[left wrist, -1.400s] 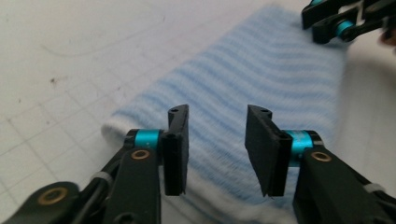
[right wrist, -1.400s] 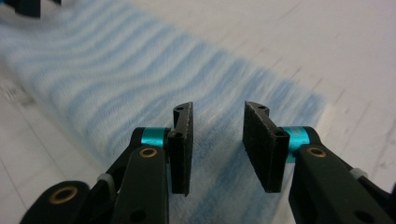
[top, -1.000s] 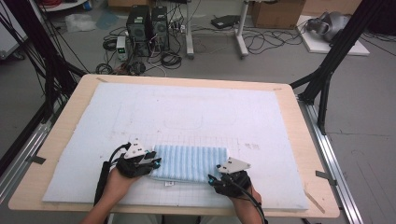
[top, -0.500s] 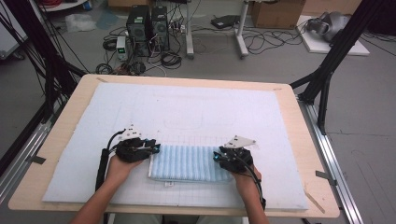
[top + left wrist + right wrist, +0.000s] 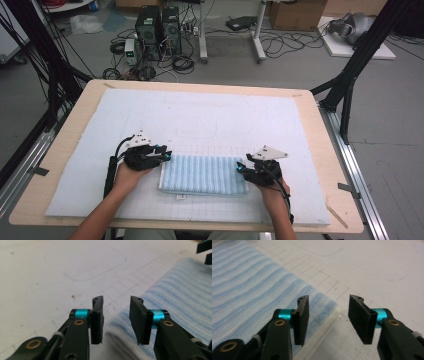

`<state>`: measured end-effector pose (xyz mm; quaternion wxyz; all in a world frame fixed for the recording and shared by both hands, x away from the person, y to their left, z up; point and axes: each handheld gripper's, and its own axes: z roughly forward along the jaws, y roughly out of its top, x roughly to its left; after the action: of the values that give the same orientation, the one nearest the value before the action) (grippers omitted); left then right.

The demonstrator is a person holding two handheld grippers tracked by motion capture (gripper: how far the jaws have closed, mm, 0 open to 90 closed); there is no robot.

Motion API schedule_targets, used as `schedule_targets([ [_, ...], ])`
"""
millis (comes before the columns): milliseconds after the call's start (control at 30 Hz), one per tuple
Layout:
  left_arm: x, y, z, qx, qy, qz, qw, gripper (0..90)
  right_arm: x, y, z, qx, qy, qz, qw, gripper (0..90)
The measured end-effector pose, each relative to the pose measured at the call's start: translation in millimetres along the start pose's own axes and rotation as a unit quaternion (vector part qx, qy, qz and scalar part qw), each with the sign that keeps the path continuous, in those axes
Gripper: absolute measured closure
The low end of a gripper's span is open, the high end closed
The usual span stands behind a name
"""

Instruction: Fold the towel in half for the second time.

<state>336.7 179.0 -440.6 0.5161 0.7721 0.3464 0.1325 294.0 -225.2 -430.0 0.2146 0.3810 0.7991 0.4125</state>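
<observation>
A wooden table [image 5: 60,150] is seen from the high view, and most of its top is covered by a white foam mat [image 5: 200,120] with faint grid lines and a drawn rounded outline. On the near half of the mat a folded towel [image 5: 202,175], striped blue and white, is laid flat, its long sides running left to right. A wide stretch of bare mat is left beyond the towel toward the far edge, and bare strips are left to either side; the near edge of the mat is close behind the towel.

The left gripper [image 5: 162,155] is held at the towel's far left corner, and the right gripper [image 5: 242,168] at the towel's right edge, near its far right corner. Each is carried in a hand, the forearms entering from the bottom.

In the left gripper view, the left gripper [image 5: 116,315] is seen with its jaws spread apart, the thick white folded edge of the towel [image 5: 175,297] lying below and between them. In the right gripper view, the right gripper [image 5: 328,315] is likewise spread, with the corner of the towel [image 5: 249,295] under its left jaw and bare mat [image 5: 374,270] under the other. Nothing is pinched by either.
</observation>
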Motion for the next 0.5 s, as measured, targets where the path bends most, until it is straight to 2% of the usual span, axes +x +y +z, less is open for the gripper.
schedule_targets([
  [100, 2.8, 2.8, -7.6, -0.025, -0.003, 0.000, 0.9997, 55.7, -3.6, 0.0, -6.1, -0.013, -0.017, 0.004, 0.9998, 40.3],
  [233, 6.8, 3.6, -14.6, -0.045, -0.004, -0.005, 0.9990, 46.8, -6.4, 0.8, -12.8, -0.028, -0.023, 0.010, 0.9993, 32.9],
  [400, 10.9, 3.7, -22.0, -0.066, 0.000, -0.024, 0.9975, 26.2, -10.8, 0.2, -17.8, -0.041, -0.040, 0.015, 0.9983, 15.3],
  [500, 13.1, 2.7, -27.5, -0.071, -0.002, -0.025, 0.9972, 19.8, -13.5, -0.4, -23.6, -0.054, -0.047, 0.016, 0.9973, 11.9],
])
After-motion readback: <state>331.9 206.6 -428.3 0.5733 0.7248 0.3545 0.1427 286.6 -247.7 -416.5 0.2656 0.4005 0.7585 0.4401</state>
